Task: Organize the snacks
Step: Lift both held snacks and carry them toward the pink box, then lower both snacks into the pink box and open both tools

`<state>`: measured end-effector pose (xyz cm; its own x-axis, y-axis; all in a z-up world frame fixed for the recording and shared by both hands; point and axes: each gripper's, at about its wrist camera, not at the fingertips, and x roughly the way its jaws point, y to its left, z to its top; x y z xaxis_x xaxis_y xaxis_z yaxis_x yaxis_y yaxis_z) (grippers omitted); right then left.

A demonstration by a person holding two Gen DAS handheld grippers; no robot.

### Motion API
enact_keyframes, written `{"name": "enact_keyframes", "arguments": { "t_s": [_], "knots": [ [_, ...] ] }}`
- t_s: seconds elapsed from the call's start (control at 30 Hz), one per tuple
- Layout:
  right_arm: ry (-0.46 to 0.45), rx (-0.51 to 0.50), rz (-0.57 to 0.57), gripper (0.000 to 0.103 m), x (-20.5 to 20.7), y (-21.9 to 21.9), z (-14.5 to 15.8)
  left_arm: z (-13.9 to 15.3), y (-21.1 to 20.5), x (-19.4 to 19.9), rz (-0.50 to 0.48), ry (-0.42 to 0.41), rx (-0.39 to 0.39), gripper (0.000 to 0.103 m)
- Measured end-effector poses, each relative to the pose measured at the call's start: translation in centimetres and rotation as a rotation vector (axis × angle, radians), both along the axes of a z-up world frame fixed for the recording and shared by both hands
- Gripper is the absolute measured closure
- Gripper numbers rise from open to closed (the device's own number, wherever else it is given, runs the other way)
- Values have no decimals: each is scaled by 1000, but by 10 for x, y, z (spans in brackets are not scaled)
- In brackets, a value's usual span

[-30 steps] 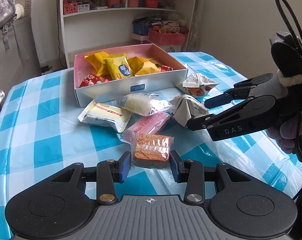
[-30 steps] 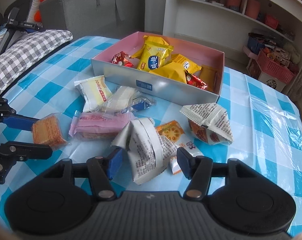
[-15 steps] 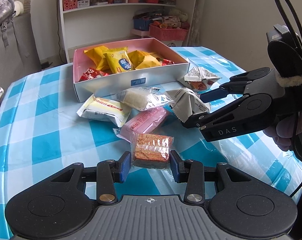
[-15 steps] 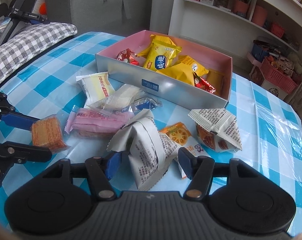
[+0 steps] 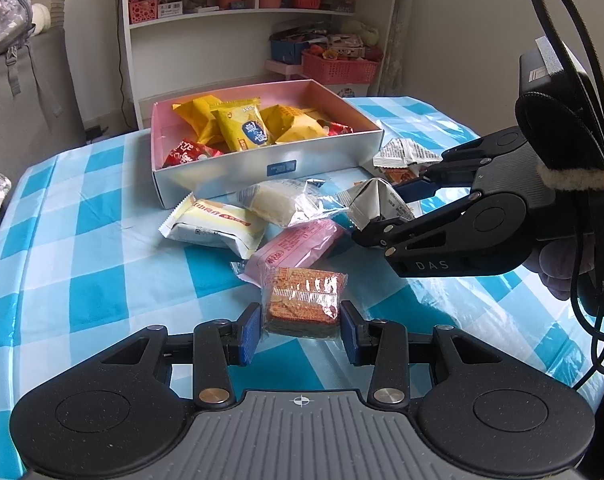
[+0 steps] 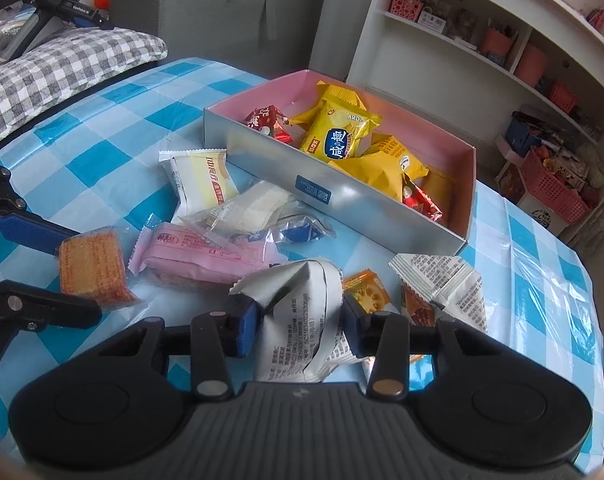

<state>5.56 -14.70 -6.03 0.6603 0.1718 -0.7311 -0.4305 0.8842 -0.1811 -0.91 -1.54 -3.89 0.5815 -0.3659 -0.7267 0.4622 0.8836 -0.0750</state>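
My left gripper [image 5: 301, 330] is shut on an orange cracker pack [image 5: 302, 300], also seen in the right wrist view [image 6: 92, 268]. My right gripper [image 6: 300, 328] is shut on a white crumpled snack packet [image 6: 306, 316], seen in the left wrist view [image 5: 376, 204] between its fingers. A pink-lined box [image 5: 262, 168] [image 6: 342, 196] holds yellow and red snack packs. On the table before it lie a pink wafer pack [image 5: 298, 246], a cream pack [image 5: 218, 226] and a clear-wrapped cake [image 5: 278, 202].
The table has a blue-and-white checked cloth [image 5: 82, 240]. Another white packet [image 6: 442, 288] and a small orange packet [image 6: 368, 290] lie right of my right gripper. A white shelf [image 5: 242, 20] and a grey sofa [image 6: 222, 12] stand behind the table.
My right gripper has moved forward and closed around the white crumpled packet. My left gripper keeps its hold on the cracker pack and seems slightly raised.
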Motion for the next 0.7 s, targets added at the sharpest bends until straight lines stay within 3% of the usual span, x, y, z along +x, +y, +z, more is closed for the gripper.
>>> {"name": "enact_keyframes", "arguments": {
  "t_s": [0.23, 0.7],
  "knots": [
    [1, 86, -20, 64, -3, -4, 21, 14, 6, 5, 27, -32, -20, 64],
    [-119, 187, -87, 64, 19, -16, 71, 44, 15, 42, 125, -84, -67, 64]
  ]
}}
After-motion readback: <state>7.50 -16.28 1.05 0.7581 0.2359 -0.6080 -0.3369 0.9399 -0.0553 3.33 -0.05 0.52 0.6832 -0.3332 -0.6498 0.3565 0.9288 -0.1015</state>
